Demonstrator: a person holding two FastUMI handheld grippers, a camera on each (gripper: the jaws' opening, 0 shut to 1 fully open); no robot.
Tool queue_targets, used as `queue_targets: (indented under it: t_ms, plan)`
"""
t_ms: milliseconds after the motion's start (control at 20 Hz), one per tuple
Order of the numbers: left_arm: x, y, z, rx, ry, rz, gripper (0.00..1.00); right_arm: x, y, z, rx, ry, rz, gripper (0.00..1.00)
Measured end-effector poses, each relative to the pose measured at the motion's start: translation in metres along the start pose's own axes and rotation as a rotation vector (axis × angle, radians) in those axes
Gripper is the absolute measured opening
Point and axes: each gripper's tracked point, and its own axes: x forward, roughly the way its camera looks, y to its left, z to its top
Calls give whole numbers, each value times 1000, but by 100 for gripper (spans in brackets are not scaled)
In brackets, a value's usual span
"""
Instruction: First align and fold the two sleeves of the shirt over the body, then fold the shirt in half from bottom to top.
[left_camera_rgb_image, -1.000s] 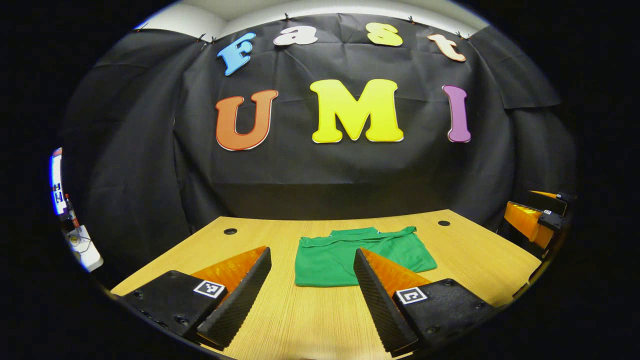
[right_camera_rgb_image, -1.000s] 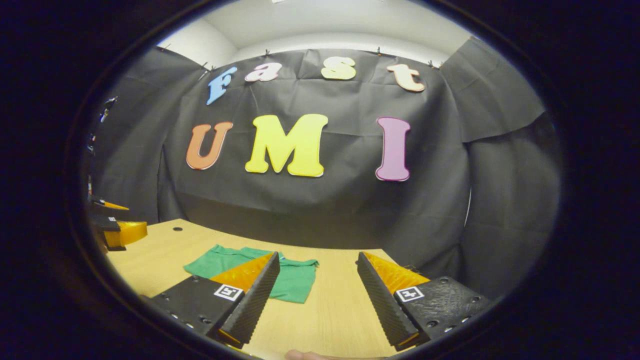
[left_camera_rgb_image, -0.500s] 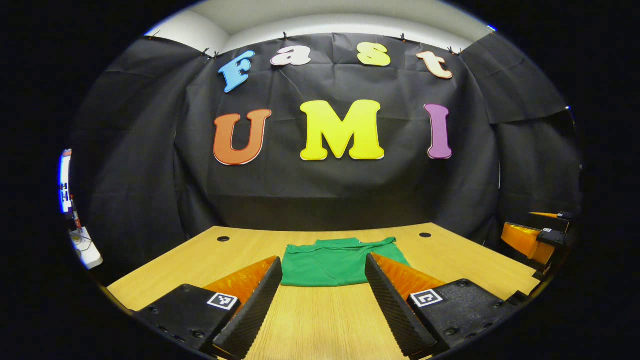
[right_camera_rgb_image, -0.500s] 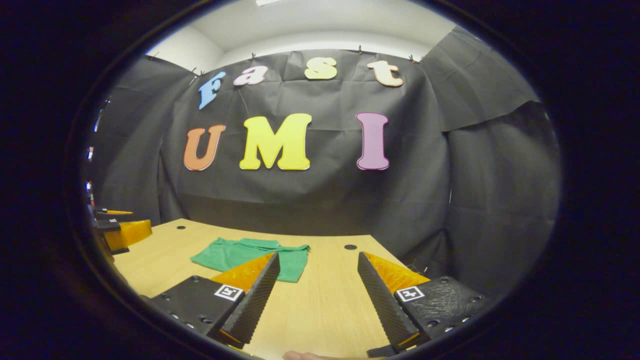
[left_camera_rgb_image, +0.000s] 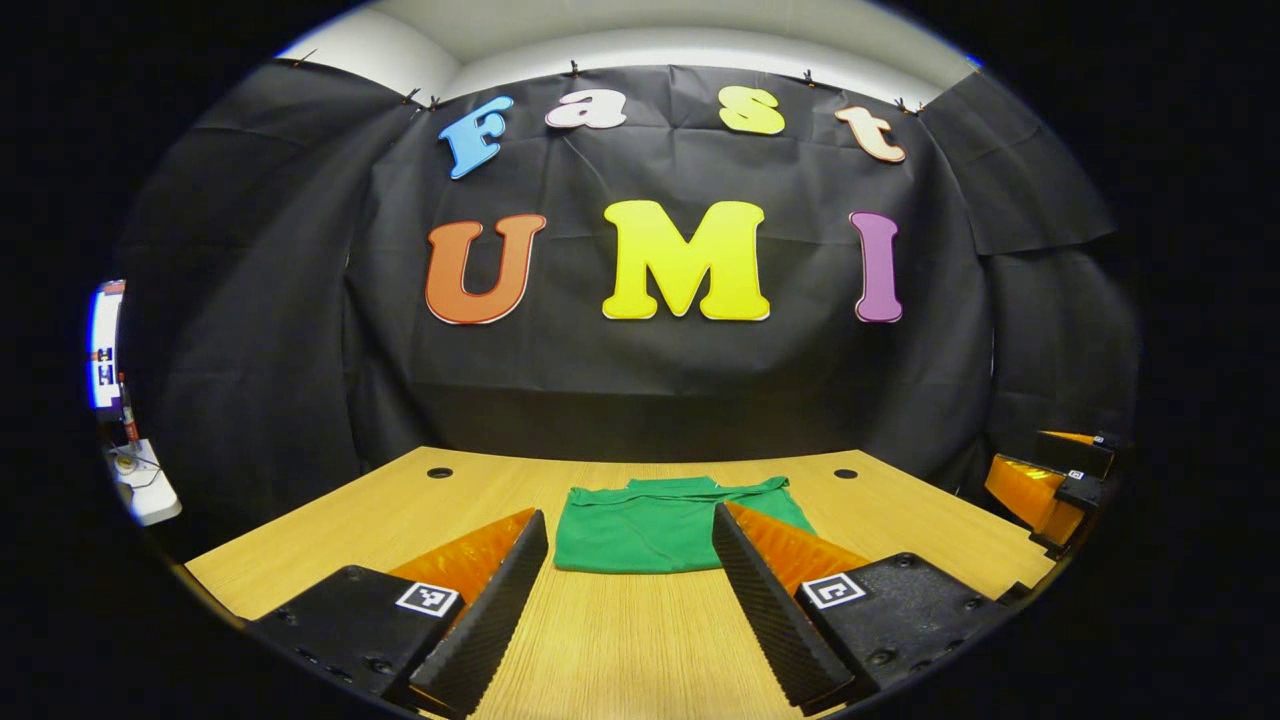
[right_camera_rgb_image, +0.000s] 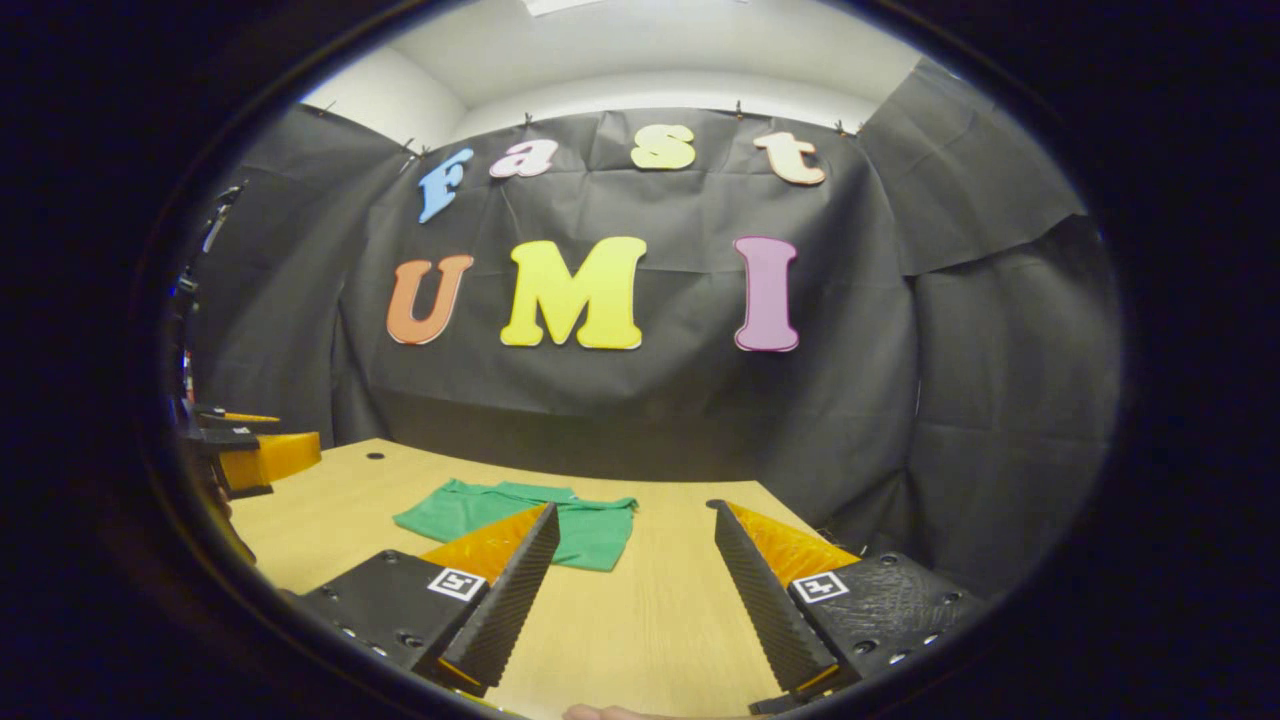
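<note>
A green shirt (left_camera_rgb_image: 655, 525) lies folded into a compact rectangle on the wooden table (left_camera_rgb_image: 620, 640), collar toward the booth wall. My left gripper (left_camera_rgb_image: 628, 535) hovers open just in front of its near edge, nothing between the fingers. In the right gripper view the same shirt (right_camera_rgb_image: 500, 512) lies ahead to the left, and my right gripper (right_camera_rgb_image: 632, 525) stands open over bare wood to the right of it. The right gripper (left_camera_rgb_image: 1045, 480) also appears at the far right edge of the left gripper view. The left gripper (right_camera_rgb_image: 250, 455) appears at the left edge of the right gripper view.
Two round cable holes (left_camera_rgb_image: 438, 472) (left_camera_rgb_image: 846, 473) sit near the table's back corners. The black cloth wall rises right behind the table's far edge. A white device (left_camera_rgb_image: 140, 485) stands off the table to the left. A fingertip (right_camera_rgb_image: 590, 712) peeks in at the bottom of the right gripper view.
Both grippers have drawn back from the shirt and stayed open. The shirt looks smaller and more centred in the left gripper view; it has not moved on the table.
</note>
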Motion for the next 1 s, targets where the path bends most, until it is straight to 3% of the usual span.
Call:
queue_targets:
  t_ms: [1000]
  plan:
    - [0,-23,-13,19,25,-31,100,0,6,-11,-28,24,43,95]
